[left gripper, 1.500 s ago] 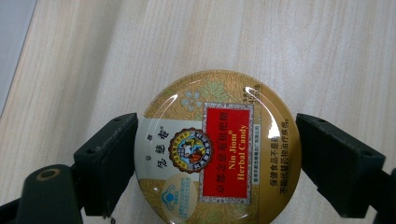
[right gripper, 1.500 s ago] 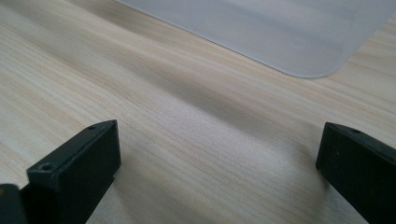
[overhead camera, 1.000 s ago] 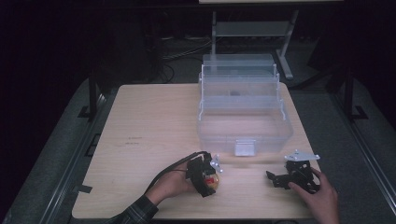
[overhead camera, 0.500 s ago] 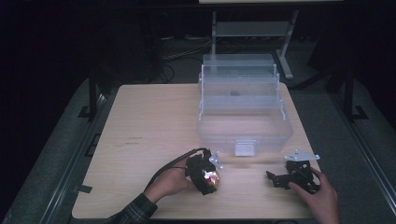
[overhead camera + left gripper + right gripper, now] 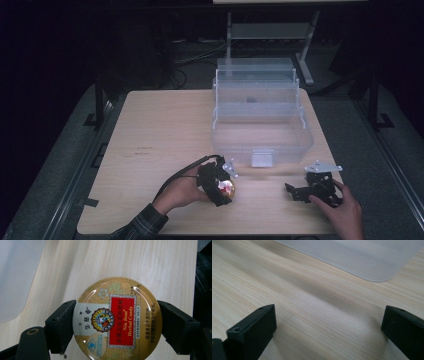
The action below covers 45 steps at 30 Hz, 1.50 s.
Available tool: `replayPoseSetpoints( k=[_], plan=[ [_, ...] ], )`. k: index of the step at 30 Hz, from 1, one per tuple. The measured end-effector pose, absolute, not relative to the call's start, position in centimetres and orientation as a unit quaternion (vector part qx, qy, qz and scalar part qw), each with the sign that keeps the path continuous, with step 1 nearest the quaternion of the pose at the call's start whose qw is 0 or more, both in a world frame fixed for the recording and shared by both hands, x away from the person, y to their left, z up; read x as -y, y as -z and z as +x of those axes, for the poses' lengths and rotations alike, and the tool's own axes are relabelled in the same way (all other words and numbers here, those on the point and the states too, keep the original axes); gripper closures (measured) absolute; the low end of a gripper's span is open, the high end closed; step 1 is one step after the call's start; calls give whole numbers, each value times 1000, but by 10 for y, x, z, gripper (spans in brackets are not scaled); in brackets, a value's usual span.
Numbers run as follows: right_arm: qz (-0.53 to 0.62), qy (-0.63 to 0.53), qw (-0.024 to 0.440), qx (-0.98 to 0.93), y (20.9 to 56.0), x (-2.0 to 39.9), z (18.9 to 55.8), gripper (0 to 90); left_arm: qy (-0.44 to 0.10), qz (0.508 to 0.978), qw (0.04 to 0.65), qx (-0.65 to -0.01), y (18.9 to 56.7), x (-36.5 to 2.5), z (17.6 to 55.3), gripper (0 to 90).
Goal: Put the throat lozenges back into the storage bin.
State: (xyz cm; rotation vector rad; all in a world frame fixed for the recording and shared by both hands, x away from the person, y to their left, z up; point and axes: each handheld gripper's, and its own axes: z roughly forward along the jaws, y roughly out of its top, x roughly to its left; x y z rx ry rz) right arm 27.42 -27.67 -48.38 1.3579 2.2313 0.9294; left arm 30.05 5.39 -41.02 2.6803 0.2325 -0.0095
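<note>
Candy tin caught in the left jaws, storage box waiting

Pickup looks done: in the left gripper view the round herbal candy tin (image 5: 117, 318) fills the centre of the frame, clamped at both sides by the black jaws of the left gripper (image 5: 220, 182), which sits at the lower middle of the high view on the bench (image 5: 160, 135); the clear tiered box (image 5: 260, 117) stands open at upper right of the bench, with nothing yet placed from this hand; the right gripper (image 5: 305, 192), lower right, rests with jaws spread wide and empty; carrying the tin to the box is, by my reading, what remains.
</note>
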Motion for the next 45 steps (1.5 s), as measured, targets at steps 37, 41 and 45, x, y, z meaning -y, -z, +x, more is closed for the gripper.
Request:
replayPoseSetpoints(
  k=[37, 41, 45],
  plan=[
    [482, -330, 182, -791, 484, 277, 274, 0, 0, 970, 229, -83, 366, -49, 320, 196],
    [481, -330, 183, -791, 484, 277, 274, 0, -2, 970, 227, -83, 361, -49, 325, 196],
    [481, -330, 183, -791, 484, 277, 274, 0, -3, 970, 229, -85, 356, -50, 329, 196]
  ],
)
